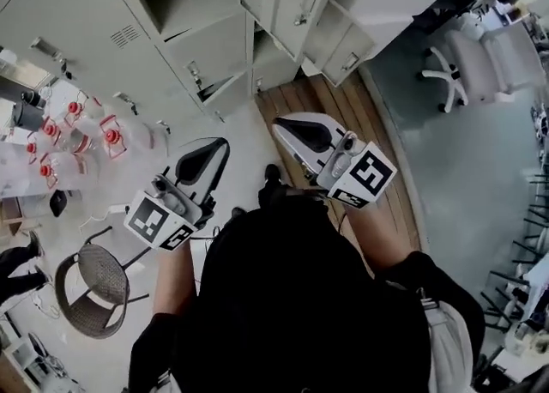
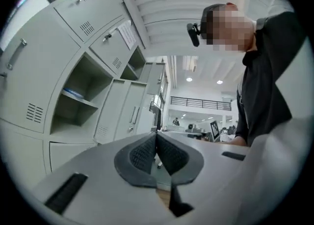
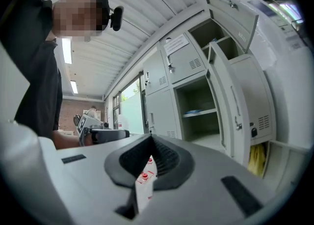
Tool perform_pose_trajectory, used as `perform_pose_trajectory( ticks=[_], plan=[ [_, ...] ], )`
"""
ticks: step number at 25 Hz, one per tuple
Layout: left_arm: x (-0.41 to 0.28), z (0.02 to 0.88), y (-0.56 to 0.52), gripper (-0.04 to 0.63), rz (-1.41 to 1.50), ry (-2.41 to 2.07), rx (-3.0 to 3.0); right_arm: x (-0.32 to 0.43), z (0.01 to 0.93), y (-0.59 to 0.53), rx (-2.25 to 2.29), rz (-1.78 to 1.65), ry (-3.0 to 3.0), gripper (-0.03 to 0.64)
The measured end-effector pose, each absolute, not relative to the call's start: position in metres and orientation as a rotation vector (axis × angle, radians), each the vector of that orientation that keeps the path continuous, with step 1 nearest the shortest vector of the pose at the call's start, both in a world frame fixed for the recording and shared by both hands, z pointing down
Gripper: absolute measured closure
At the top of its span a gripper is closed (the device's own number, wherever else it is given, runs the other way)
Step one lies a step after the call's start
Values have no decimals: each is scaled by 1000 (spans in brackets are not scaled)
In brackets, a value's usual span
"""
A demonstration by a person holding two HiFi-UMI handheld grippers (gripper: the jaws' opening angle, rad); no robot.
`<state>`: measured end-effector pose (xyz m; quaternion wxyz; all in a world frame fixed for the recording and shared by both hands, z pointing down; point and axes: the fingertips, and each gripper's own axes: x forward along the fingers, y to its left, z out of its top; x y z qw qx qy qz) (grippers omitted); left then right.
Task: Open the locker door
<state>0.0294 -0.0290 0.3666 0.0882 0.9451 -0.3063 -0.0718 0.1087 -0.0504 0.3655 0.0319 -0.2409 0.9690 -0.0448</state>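
By lockers [image 1: 73,14] | left gripper [image 2: 156,136] fingers [image 2: 142,153] closed, empty | right gripper [image 3: 150,139] same

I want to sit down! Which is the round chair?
Find the wall of grey lockers, then the pale floor before it, on the person's left. The round chair stands there near red-capped jugs; its dark mesh seat and thin legs differ from the white office chair.

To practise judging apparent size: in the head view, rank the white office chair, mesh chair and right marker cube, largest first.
1. White office chair and mesh chair: about alike, unranked.
2. Right marker cube, smallest despite being nearest.
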Motion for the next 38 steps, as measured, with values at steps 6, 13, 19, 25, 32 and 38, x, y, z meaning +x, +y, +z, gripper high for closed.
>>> perform_pose_trajectory(
  ticks=[6,13,19,25,32,38],
  plan=[
    [-30,393,46,584,-218,-964,2728,52,386,19,-692,-205,3000,607],
    [-51,420,93,584,-179,-927,2719,30,406,67,-719,-257,2985,607],
    [-47,433,107,584,-184,-890,2710,29,419,84,-734,-269,2993,607],
    [-49,435,101,584,-183,-868,2703,26,431,79,-738,-276,3009,607],
    [-33,434,98,584,-131,-777,2731,31,433,78,-764,-297,2989,607],
    [-26,433,90,584,-118,-740,2734,35,427,71,-765,-279,3002,607]
  ],
)
